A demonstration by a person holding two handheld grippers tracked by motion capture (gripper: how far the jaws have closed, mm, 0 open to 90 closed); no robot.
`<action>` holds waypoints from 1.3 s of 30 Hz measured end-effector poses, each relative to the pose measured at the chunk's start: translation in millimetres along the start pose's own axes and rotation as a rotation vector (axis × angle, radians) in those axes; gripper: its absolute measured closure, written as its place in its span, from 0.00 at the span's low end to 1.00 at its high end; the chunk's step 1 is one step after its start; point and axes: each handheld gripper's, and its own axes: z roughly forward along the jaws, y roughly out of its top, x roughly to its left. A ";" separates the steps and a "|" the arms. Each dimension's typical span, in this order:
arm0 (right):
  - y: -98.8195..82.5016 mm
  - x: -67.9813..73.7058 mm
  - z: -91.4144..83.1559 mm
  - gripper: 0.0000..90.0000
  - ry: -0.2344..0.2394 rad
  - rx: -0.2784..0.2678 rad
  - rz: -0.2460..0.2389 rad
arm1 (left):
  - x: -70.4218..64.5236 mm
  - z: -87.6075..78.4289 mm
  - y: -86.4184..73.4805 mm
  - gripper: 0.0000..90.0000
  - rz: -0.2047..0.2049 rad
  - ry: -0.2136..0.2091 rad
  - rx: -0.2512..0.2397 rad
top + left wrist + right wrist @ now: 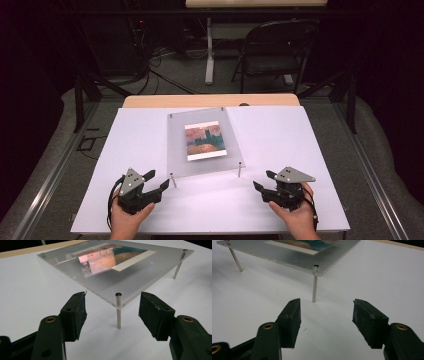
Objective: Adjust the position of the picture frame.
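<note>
Both grippers sit low at the near edge of the white table sheet (280,135), left gripper (159,181) and right gripper (262,181) each with jaws spread wide and empty. The clear acrylic plate on slim metal legs (177,150), with the colourful printed picture (205,140) under it, stands mid-table, untouched. By my read nothing is started: each gripper is lined up on a near corner leg (118,312), the grab yet to come.

The white tabletop (280,145) is bright under light from above, while the room behind it is very dim. In the high view, the picture is soft and a little grainy. On the clear plate (120,282) there is a pinkish reflection and mild glare. The thin legs under this plate give faint, soft shadows. The near fingers (75,315) look slightly blurred.
</note>
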 end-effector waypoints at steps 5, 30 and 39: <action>0.0 0.8 0.9 0.47 -0.001 0.006 0.003 | 0.7 0.1 -0.3 0.44 -0.021 -0.002 0.002; 1.5 5.6 10.4 0.54 0.024 0.018 0.003 | -9.1 1.4 -4.9 0.50 -0.041 -0.012 0.045; 5.3 7.1 20.4 0.58 0.037 0.020 -0.009 | -10.0 12.4 -8.3 0.56 -0.066 -0.034 0.092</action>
